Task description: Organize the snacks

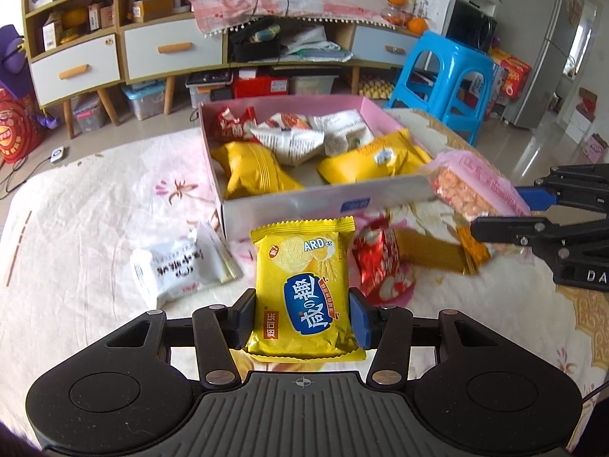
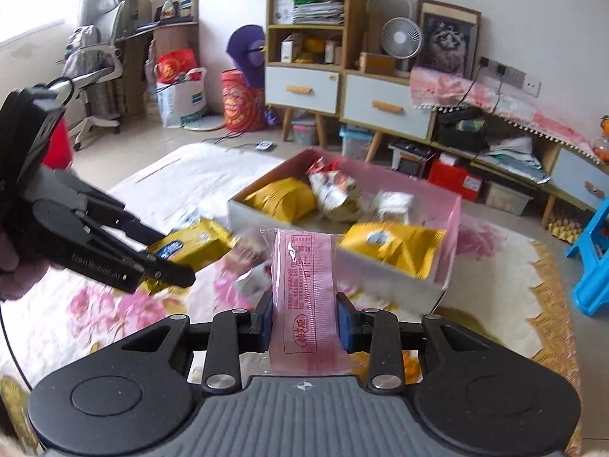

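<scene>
My left gripper [image 1: 302, 316] is shut on a yellow cracker packet [image 1: 304, 285] and holds it above the floral cloth, just in front of the pink-walled box [image 1: 327, 200]. My right gripper [image 2: 304, 323] is shut on a pink wafer packet [image 2: 306, 297], which also shows at the box's right front corner in the left wrist view [image 1: 475, 190]. The box [image 2: 449, 224] holds several yellow, white and red snack packets. The left gripper and its yellow packet [image 2: 190, 245] show at the left in the right wrist view.
On the cloth lie a white packet [image 1: 179, 270], a red packet [image 1: 380, 262] and an orange-brown packet [image 1: 437, 255]. A blue stool [image 1: 445, 76] stands right of the table. Cabinets with drawers [image 1: 76, 68] line the back wall.
</scene>
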### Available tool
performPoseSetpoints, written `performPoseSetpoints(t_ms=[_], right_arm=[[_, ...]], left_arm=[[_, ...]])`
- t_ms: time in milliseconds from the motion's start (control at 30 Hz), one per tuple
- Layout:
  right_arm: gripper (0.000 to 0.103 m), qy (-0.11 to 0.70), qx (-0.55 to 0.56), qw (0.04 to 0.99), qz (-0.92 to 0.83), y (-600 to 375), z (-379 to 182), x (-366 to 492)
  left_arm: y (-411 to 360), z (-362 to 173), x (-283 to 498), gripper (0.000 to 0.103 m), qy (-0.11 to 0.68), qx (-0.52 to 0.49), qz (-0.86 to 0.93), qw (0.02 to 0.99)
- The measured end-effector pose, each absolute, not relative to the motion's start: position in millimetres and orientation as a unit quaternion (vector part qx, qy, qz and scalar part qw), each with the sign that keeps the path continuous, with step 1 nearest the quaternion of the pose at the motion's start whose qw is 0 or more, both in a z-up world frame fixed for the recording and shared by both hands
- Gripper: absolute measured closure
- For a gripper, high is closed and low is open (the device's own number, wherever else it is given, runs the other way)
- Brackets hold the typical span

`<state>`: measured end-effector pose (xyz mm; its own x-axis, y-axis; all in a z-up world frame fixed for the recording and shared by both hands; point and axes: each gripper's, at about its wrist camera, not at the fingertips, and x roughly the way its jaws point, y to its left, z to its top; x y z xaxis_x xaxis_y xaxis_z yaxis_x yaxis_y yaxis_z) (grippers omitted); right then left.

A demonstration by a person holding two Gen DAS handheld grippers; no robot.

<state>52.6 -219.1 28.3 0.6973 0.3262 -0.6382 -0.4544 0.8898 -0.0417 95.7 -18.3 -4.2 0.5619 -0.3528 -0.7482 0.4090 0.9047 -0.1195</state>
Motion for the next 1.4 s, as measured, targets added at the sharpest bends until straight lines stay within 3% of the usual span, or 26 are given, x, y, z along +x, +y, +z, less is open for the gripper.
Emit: performPoseSetpoints(t_ms=[600, 1067, 1400], right_arm=[[0.080, 0.347, 0.023, 0.926, 0.150, -235, 39, 139], [0.080, 0.355, 0.139, 0.918, 0.109, -261, 18, 174], [0.080, 0.360, 0.161, 0.914, 0.092, -260, 6, 184]], left_arm=[[-40, 19, 156, 0.056, 0.398, -0.036, -0.200, 0.895], [-93, -12, 216, 0.056, 0.426, 0.012, -0.190, 0.884], [-95, -16, 235, 0.056, 0.396, 0.007, -0.156, 0.905]])
